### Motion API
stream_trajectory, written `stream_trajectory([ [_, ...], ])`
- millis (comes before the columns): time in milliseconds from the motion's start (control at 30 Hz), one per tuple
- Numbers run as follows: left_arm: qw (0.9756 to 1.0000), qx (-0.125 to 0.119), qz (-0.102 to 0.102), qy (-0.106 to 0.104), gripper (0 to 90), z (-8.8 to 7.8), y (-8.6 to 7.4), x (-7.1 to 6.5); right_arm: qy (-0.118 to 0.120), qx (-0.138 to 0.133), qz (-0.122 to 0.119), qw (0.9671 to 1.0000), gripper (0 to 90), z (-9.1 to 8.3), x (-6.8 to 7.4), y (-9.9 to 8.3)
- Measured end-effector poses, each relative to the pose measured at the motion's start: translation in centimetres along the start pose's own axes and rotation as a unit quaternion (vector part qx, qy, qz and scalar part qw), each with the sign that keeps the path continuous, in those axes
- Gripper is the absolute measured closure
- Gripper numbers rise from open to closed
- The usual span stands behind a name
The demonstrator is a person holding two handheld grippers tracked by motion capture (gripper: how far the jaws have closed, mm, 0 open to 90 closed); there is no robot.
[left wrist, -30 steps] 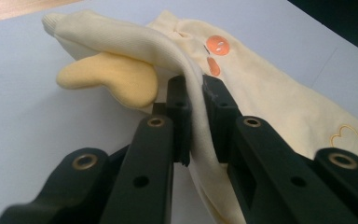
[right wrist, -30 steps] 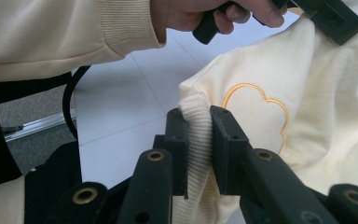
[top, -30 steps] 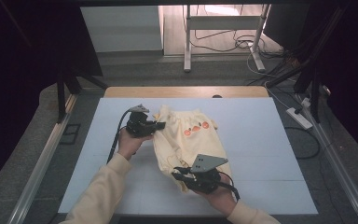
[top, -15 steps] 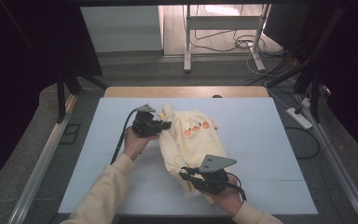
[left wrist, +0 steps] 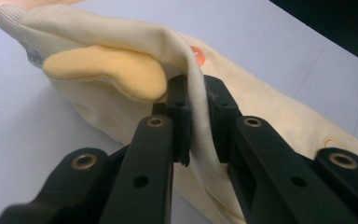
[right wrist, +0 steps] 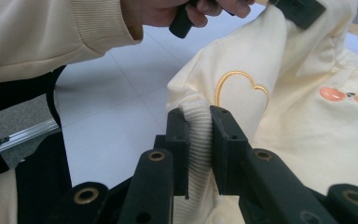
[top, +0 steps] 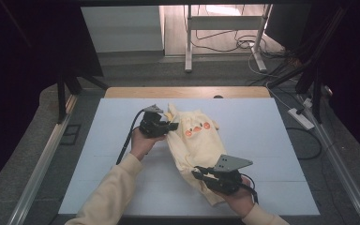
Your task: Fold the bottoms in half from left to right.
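A cream-yellow sweatshirt with orange prints and a stitched heart lies crumpled mid-table. My left gripper is at its upper left edge, shut on a fold of the fabric beside a yellow ear-shaped flap. My right gripper is at the garment's lower end, shut on its ribbed hem. The part of the garment under my right hand is hidden.
The sweatshirt lies on a pale blue table top with a wooden strip along the far edge. A metal rail runs along the left side. A stand and cables sit on the floor beyond.
Both grippers have kept their hold. The left one has lifted its edge slightly up and right, and the garment has stretched longer between the two grippers.
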State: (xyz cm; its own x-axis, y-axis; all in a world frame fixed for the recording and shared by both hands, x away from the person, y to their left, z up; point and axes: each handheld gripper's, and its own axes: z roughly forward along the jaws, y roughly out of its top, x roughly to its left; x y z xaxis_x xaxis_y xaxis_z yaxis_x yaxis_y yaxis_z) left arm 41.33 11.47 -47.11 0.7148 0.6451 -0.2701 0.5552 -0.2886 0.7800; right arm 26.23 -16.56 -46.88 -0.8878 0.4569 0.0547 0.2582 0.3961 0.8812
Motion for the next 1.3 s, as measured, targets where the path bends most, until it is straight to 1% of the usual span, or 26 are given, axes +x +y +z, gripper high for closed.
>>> stream_trajectory([
  [133, 1.0, -0.001, 0.001, -0.002, 81.5, 0.2, 0.3, -0.3, -0.002, -0.002, 0.004, 1.0, 78.5, -0.4, -0.1, -0.1],
  [300, 1.0, 0.0, 0.003, -0.005, 81.5, 0.6, 0.5, -0.5, -0.002, -0.003, 0.004, 1.0, 78.5, -0.7, 0.1, -0.2],
  [433, 1.0, 0.0, 0.0, -0.008, 81.5, 0.9, 0.6, -0.6, -0.004, -0.002, 0.007, 1.0, 78.7, -0.9, 0.0, -0.4],
  [667, 1.0, 0.001, 0.002, -0.008, 81.5, 1.4, 1.0, -0.9, -0.016, -0.003, 0.006, 0.9999, 78.7, -1.6, -0.4, -0.6],
  [1067, 0.9999, 0.007, 0.007, -0.009, 81.5, 2.4, 1.7, -1.5, -0.03, 0.005, 0.017, 0.9994, 79.6, -2.5, -1.2, -1.3],
  [1300, 0.9998, 0.01, 0.011, -0.01, 81.5, 2.9, 2.0, -1.9, -0.038, 0.008, 0.022, 0.999, 79.8, -3.1, -1.4, -1.6],
])
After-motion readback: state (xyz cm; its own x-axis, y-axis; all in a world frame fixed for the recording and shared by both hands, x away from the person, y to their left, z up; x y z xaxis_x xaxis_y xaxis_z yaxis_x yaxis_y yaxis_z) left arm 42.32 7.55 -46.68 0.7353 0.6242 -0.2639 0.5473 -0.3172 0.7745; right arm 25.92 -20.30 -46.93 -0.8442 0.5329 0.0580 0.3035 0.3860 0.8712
